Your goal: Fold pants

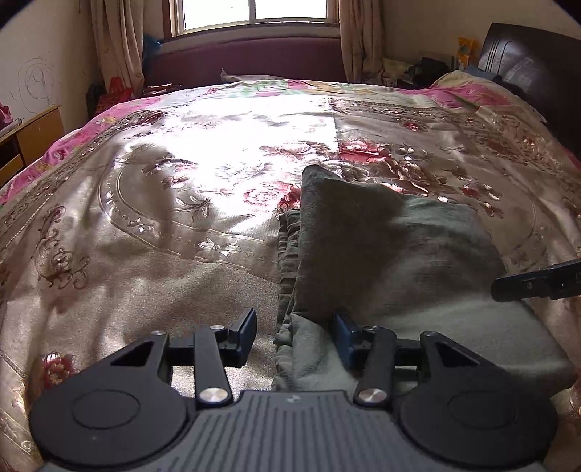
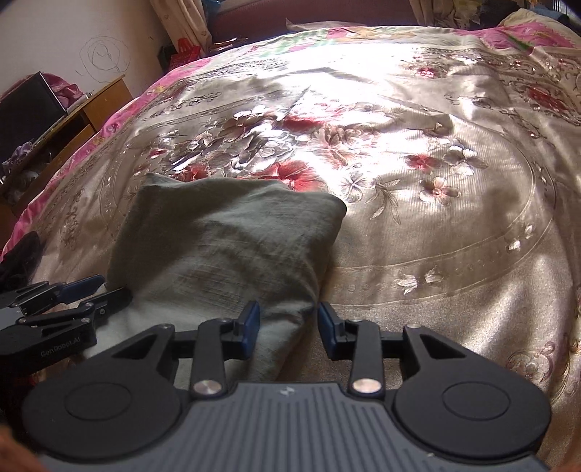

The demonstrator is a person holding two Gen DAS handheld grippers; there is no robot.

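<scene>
Sunlit from a window (image 1: pixel 254 14), the bed (image 1: pixel 145 218) wears a shiny floral cover, and the grey-green pants (image 1: pixel 381 254) lie folded on its near side. Left claw (image 1: pixel 296 336) stands open astride the pants' left edge, pads not pressing; right claw (image 2: pixel 288 328) is open too, straddling the right corner

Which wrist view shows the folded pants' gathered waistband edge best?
The left wrist view: the pants show their bunched, layered edge running down their left side, between the open left gripper fingers. The right wrist view shows only the smooth top, with no gathers visible.
</scene>
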